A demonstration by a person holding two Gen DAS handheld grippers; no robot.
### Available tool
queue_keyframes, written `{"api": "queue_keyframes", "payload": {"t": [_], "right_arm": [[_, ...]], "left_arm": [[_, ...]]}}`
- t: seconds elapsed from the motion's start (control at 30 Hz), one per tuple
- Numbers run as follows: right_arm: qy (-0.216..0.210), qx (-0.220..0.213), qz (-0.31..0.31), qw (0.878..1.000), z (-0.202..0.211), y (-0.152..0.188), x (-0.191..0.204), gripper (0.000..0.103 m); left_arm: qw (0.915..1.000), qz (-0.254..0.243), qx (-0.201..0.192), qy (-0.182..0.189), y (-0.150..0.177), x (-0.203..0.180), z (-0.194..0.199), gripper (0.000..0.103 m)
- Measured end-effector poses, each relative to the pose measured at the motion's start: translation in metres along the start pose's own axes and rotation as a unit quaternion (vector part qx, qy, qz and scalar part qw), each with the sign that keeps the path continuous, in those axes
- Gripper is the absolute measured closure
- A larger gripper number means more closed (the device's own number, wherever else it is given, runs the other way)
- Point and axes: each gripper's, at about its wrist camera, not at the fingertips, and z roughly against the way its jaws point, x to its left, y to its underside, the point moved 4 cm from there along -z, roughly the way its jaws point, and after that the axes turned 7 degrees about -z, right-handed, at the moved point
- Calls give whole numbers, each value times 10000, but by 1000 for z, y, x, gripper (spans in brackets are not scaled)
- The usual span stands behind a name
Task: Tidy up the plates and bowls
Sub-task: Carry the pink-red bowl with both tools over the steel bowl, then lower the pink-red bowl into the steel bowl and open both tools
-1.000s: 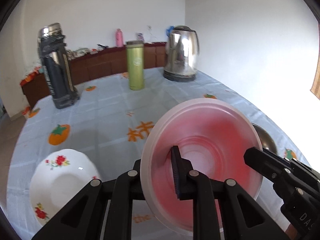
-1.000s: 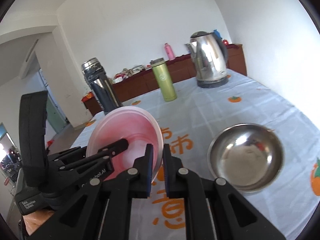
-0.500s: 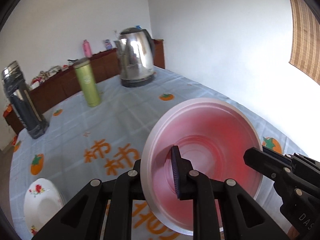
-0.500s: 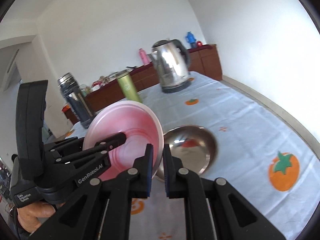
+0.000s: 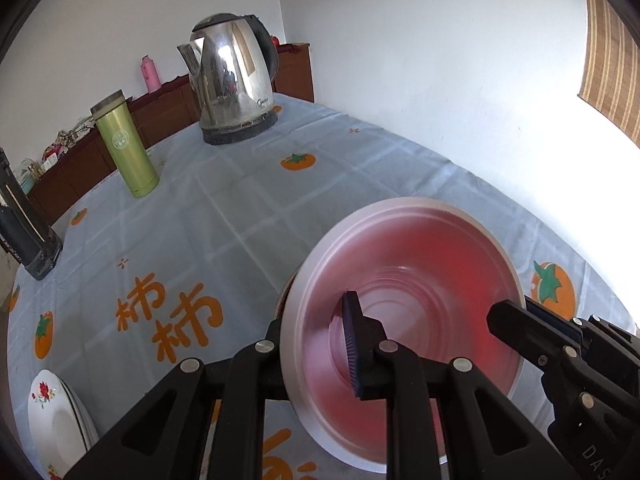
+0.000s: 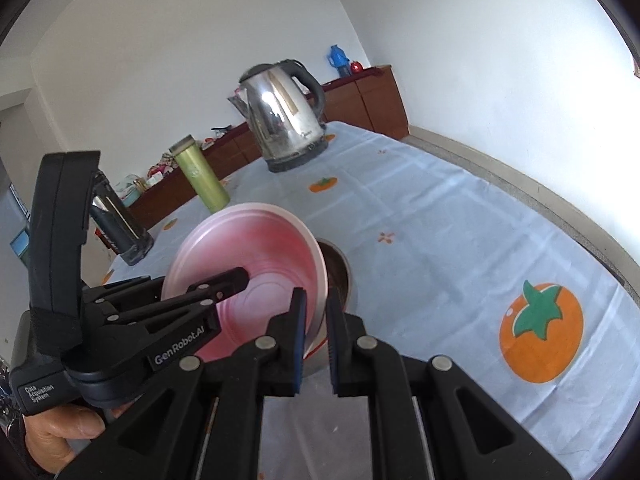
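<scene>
A pink bowl (image 5: 416, 264) is held tilted above the table by both grippers. My left gripper (image 5: 316, 350) is shut on its left rim; it also shows in the right wrist view (image 6: 200, 294). My right gripper (image 6: 316, 320) is shut on the bowl's (image 6: 256, 240) right rim, and it shows in the left wrist view (image 5: 516, 320). A steel bowl (image 6: 340, 268) sits on the table right under and behind the pink bowl, mostly hidden. White flowered plates (image 5: 52, 420) lie stacked at the left front.
A steel kettle (image 5: 232, 84), a green flask (image 5: 126, 144) and a dark thermos (image 5: 20, 216) stand at the far side of the table (image 5: 240, 208). A wooden sideboard (image 6: 360, 96) runs along the back wall.
Both grippers have carried the pink bowl to the right, over the steel bowl, which is now mostly covered. The flowered plates have slid to the left edge of view.
</scene>
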Motion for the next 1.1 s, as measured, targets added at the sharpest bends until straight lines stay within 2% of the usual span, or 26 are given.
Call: {"api": "queue_keyframes", "payload": {"t": [0.13,0.37,0.43,0.6,0.77,0.83,0.87,0.93,1.0,1.1], "right_arm": [[61,-21,69,10000,-3,1,0,93],[49,-10,53,10000,-10,5,-3,90],[90,-73,78,9999,-10,4,-3,90],[237,-334,206,9989,-5,2,-4,84],[212,-298,286,9989,-11,5,-4,81],[196,-245,327,9990,-13,7,-3,81],[207,-231,346,9989,-14,7,-3,80],[264,-227,402,9986,-15,8,-3,78],[305,-215,444,9983,-17,8,-3,73],[338,-158,458,9983,-20,9,-4,72]], "left_arm": [[9999,103,104,45,0,1,-7,81],[9995,-87,269,-165,1,-3,-18,78],[9989,-108,361,-274,3,-3,-21,75],[9991,-175,357,-164,4,-6,-21,60],[9996,-221,121,-127,-1,-7,-14,53],[9994,-277,34,-221,-3,-7,-10,44],[9985,-335,-32,-435,-4,-6,-7,35],[9964,-435,-226,-685,-7,-3,1,34],[9963,-394,-331,-688,-9,2,8,34],[9965,-150,-493,-654,-11,16,19,34]]}}
